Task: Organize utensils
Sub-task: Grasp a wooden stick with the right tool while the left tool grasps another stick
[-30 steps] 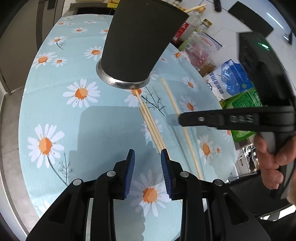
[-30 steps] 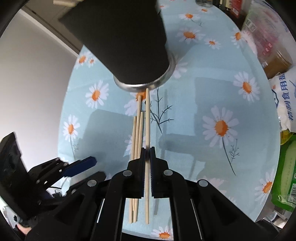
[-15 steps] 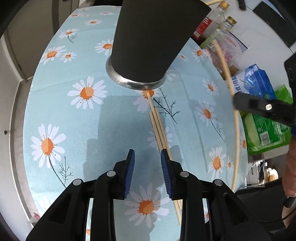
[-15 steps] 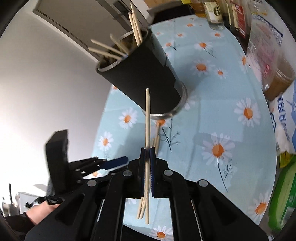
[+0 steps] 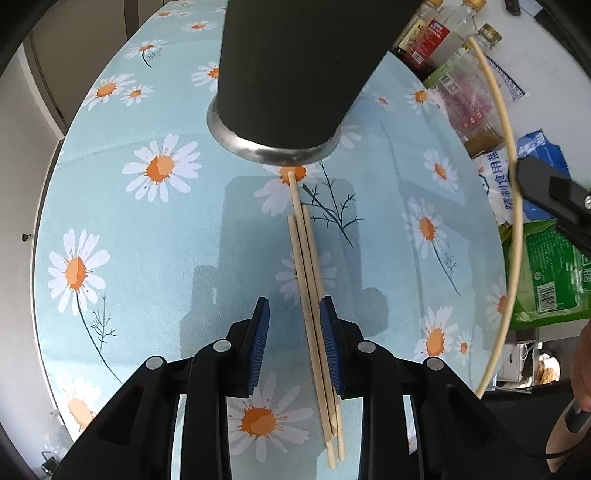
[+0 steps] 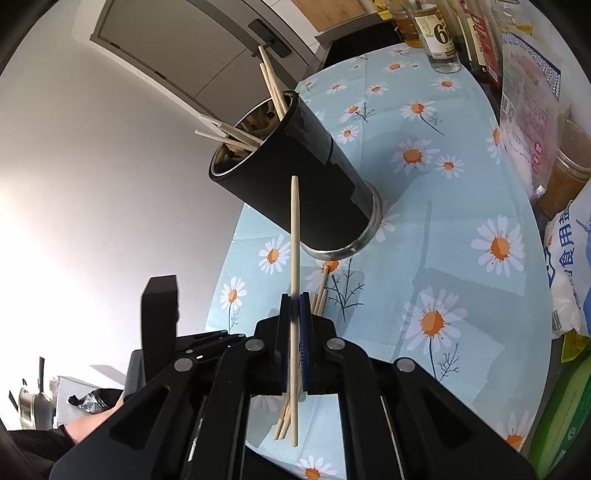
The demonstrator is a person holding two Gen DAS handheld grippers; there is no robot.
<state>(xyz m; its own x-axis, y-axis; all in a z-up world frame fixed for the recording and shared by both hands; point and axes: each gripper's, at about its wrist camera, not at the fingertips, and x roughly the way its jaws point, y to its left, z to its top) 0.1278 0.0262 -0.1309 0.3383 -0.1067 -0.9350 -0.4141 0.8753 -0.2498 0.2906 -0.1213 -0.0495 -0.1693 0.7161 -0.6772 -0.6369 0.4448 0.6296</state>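
A black utensil holder [image 5: 295, 70] with a steel base stands on the daisy tablecloth; in the right wrist view the holder [image 6: 295, 184] holds several wooden chopsticks. Three chopsticks [image 5: 308, 266] lie on the cloth in front of it, running between the fingers of my open left gripper [image 5: 295, 332], close to the right pad. My right gripper [image 6: 294, 306] is shut on one chopstick [image 6: 294, 236], held upright above the table in front of the holder. That chopstick also shows at the right of the left wrist view [image 5: 511, 177].
Bottles [image 6: 439, 33], a plastic bag [image 6: 532, 96], a jar [image 6: 565, 162] and food packets [image 5: 546, 273] stand along the table's right side. The table's left edge [image 5: 48, 206] drops off beside a grey wall and door.
My right gripper has lifted its chopstick off the cloth and tilted it upright, higher than before. My left gripper has moved forward and right, so the lying chopsticks now sit between its fingers.
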